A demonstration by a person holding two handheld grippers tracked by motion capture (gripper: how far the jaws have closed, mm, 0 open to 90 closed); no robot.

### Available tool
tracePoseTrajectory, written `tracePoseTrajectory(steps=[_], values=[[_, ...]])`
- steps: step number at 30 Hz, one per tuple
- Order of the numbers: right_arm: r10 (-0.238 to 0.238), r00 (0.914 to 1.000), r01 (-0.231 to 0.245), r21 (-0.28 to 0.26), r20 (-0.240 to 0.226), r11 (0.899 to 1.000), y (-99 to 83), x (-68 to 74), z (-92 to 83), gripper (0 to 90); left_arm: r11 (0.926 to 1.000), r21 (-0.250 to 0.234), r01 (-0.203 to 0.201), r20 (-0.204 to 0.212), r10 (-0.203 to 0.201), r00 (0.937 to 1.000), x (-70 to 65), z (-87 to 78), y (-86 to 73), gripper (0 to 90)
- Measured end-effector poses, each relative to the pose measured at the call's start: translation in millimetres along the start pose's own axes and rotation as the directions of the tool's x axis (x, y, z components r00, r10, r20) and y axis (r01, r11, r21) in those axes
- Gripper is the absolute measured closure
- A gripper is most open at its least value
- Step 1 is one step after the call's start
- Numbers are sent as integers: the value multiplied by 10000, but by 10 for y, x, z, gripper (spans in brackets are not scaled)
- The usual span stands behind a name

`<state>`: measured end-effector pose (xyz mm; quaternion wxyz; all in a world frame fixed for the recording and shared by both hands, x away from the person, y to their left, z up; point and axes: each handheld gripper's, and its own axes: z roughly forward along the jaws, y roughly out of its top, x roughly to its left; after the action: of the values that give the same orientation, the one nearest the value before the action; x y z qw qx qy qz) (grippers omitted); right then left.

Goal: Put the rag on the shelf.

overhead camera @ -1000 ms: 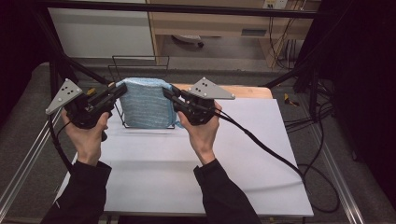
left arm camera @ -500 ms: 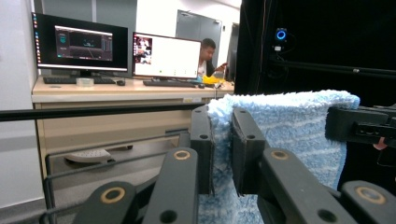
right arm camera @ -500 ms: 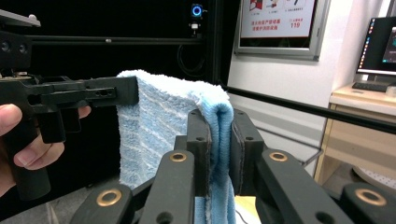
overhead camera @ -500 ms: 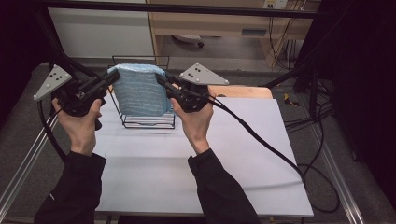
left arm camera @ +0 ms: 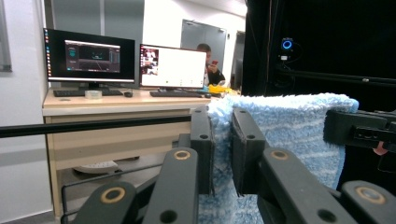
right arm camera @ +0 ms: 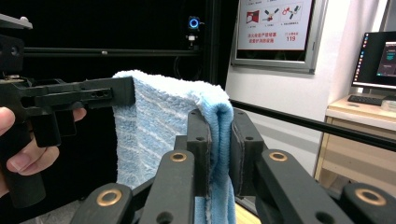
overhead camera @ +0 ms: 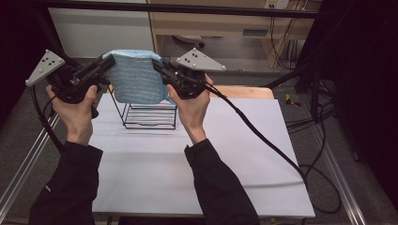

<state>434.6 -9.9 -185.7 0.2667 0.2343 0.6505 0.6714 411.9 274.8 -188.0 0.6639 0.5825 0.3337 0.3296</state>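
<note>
A light blue towel hangs folded between my two grippers, held up above a black wire rack on the white table. My left gripper is shut on the towel's left top corner, and in the left gripper view the jaws pinch the fluffy edge of the towel at my left gripper. My right gripper is shut on the right top corner; the right gripper view has the doubled towel clamped in my right gripper. The towel's lower edge hangs just over the rack's top.
The white table stretches to the right and front of the rack. A wooden board lies at the table's far edge. A cable trails from the right gripper across the table. Aluminium rails flank the sides.
Both grippers have risen with the towel, lifting it from inside the wire rack to just above it. The rack now stands uncovered below the towel.
</note>
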Motion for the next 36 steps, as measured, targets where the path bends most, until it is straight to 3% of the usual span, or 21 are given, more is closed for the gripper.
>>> tracePoseTrajectory(steps=[12, 28, 36], values=[[-32, 10000, 31, -295, -18, 9996, 178, -36, 141, 808, 9995, -322, -62, -144, 58, 9999, 79, 52, 208, 809], [-453, 9990, 456, -658, 67, 9968, 410, -33, 357, 808, 9970, -758, -133, -468, 98, 9989, 218, 116, 438, 808], [-420, 9990, 428, -675, 137, 9968, 466, -133, 499, 808, 9976, -629, -293, -746, 246, 9969, 301, 249, 499, 808]])
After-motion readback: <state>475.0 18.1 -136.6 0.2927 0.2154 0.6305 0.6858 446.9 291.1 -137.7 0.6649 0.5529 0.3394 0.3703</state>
